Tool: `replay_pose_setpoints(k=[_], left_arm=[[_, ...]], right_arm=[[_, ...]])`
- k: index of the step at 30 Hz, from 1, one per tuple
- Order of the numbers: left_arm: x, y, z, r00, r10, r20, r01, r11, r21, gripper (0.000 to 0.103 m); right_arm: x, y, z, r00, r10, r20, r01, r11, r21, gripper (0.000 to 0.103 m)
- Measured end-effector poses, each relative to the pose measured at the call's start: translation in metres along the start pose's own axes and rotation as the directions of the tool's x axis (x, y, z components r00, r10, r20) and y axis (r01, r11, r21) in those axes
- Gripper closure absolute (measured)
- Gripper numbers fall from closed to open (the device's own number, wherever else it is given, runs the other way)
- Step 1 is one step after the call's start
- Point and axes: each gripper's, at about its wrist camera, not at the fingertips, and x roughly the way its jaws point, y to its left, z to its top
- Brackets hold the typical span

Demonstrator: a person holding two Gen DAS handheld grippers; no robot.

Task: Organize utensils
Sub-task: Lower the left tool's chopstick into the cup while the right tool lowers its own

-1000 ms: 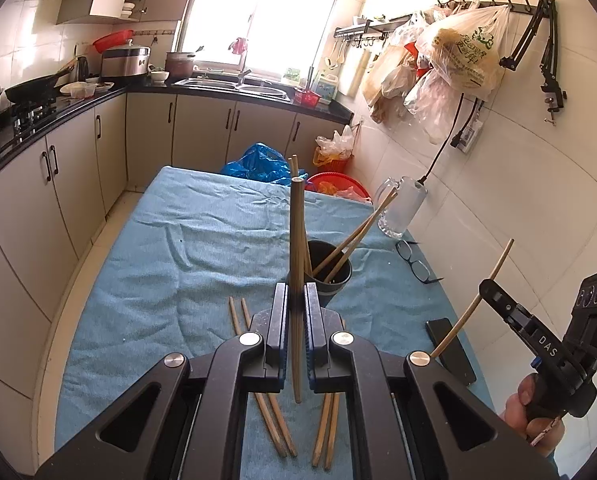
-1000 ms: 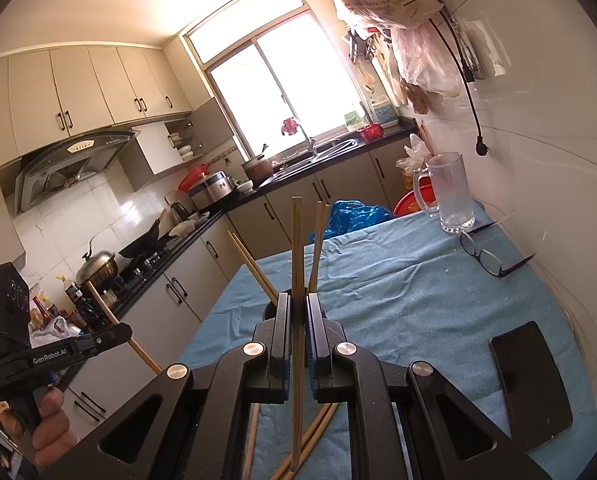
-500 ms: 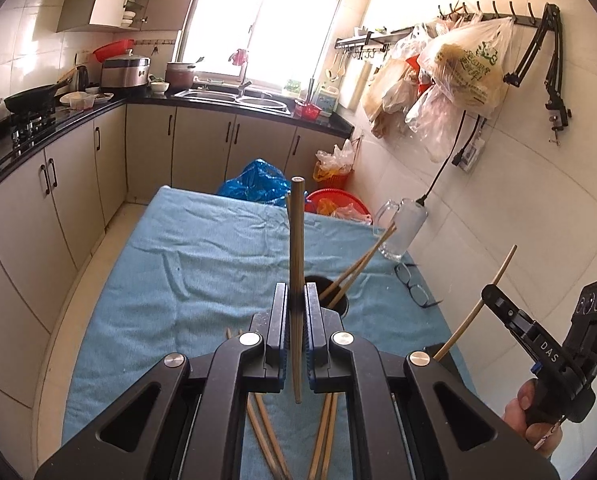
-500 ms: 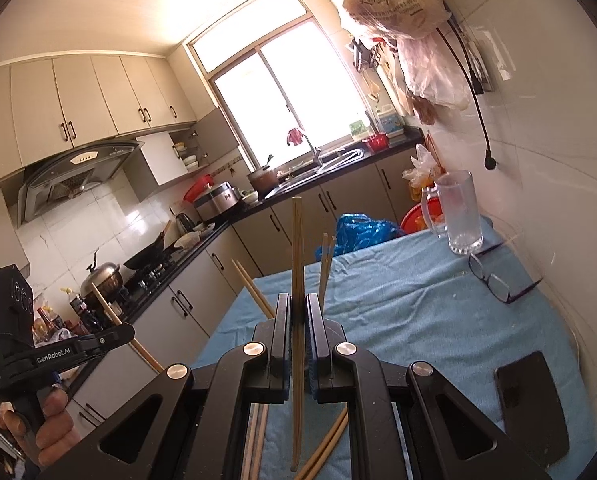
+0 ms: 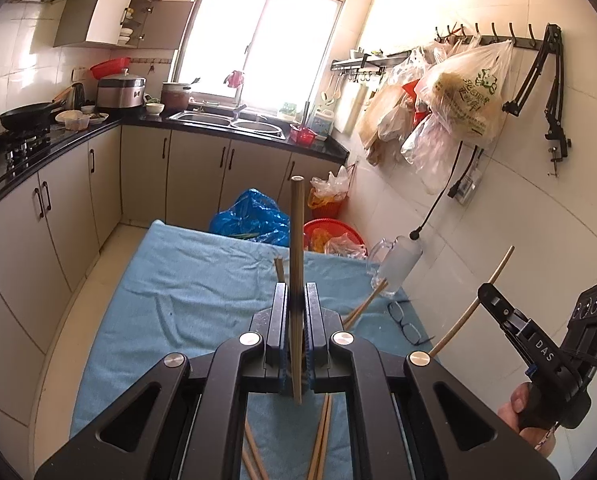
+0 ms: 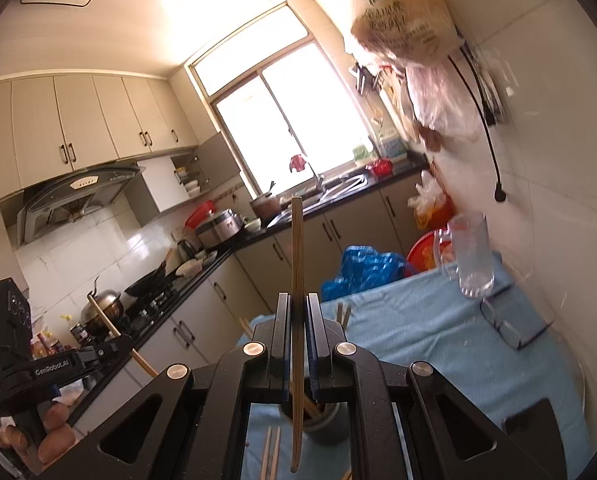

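Left gripper [image 5: 296,312]: jaws narrow, clamped on a single chopstick [image 5: 297,280] that stands nearly upright between the pads, its top end above the jaws and its lower tip hanging below them. The same gripper appears at 8 o'clock in the right wrist view [image 6: 110,350], held by a hand [image 6: 54,436], with the chopstick crossing it at a slant.

Right gripper [image 6: 297,316]: jaws narrow, clamped on a second chopstick [image 6: 296,320], also near upright and slightly bowed, its lower tip hanging free. In the left wrist view this gripper sits at 4 o'clock [image 5: 488,292], gripped by a hand [image 5: 526,420], its pale chopstick [image 5: 474,306] slanting toward 1 o'clock.

Directly below the right gripper stands a dark cup [image 6: 322,424] on the blue cloth [image 6: 418,340]; several chopsticks stand in it. More loose chopsticks [image 5: 322,436] lie flat on the cloth beneath the left gripper, and a pair [image 6: 270,456] lies just beside the cup at its 8 o'clock.

Toward 2 o'clock on the cloth: a glass mug [image 6: 468,256] and, near it, a pair of glasses [image 6: 506,324]. A dark phone [image 6: 534,428] lies at 4 o'clock.
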Motion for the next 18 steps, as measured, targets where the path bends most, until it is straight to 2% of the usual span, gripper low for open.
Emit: replay_pose_setpoints(k=[10, 18], left_arm=[[0.035, 0.005, 0.019, 1.000, -0.007, 0.004, 0.008, 1.000, -0.031, 0.097], [0.075, 0.020, 0.015, 0.999, -0.002, -0.033, -0.001, 0.997, -0.074, 0.097]], right_arm=[[0.036, 0.001, 0.019, 0.999, -0.033, 0.037, 0.032, 0.999, 0.021, 0.095], [0.067, -0.001, 0.014, 0.995, -0.082, 0.052, 0.082, 0.997, 0.007, 0.095]])
